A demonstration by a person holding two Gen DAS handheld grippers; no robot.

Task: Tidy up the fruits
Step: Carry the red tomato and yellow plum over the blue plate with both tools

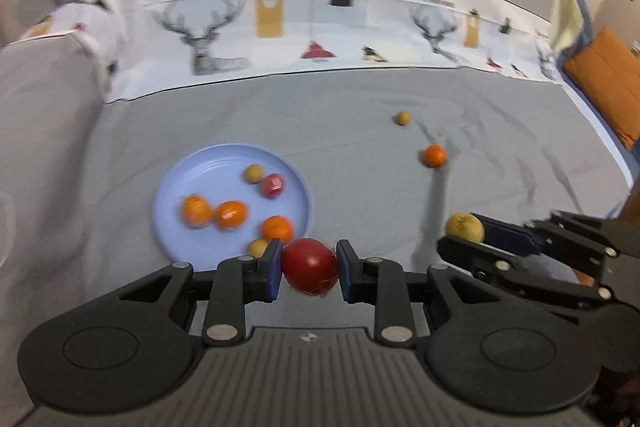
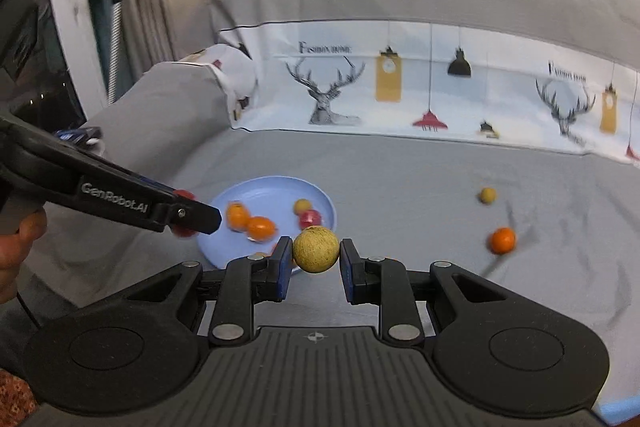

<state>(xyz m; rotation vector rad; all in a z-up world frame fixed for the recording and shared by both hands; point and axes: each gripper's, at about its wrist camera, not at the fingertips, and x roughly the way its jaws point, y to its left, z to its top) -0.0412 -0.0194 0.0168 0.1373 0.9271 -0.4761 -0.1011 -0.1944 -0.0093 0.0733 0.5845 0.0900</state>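
My left gripper (image 1: pixel 309 267) is shut on a red round fruit (image 1: pixel 309 266), held just at the near rim of the light blue plate (image 1: pixel 208 163). The plate holds three oranges, a small red fruit (image 1: pixel 273 185) and small yellow-brown fruits. My right gripper (image 2: pixel 315 251) is shut on a yellow-brown round fruit (image 2: pixel 316 249), held near the plate's (image 2: pixel 272 189) right rim. It shows at the right of the left wrist view (image 1: pixel 460 233). The left gripper shows at the left of the right wrist view (image 2: pixel 188 217). A loose orange (image 1: pixel 434 155) and a small yellow-brown fruit (image 1: pixel 403 117) lie on the grey sheet.
The surface is a grey sheet (image 1: pixel 360 115) over a sofa seat, with a printed white cloth (image 1: pixel 320 27) along the backrest. An orange cushion (image 1: pixel 604 83) sits at far right. A padded armrest (image 2: pixel 168 95) rises left of the plate.
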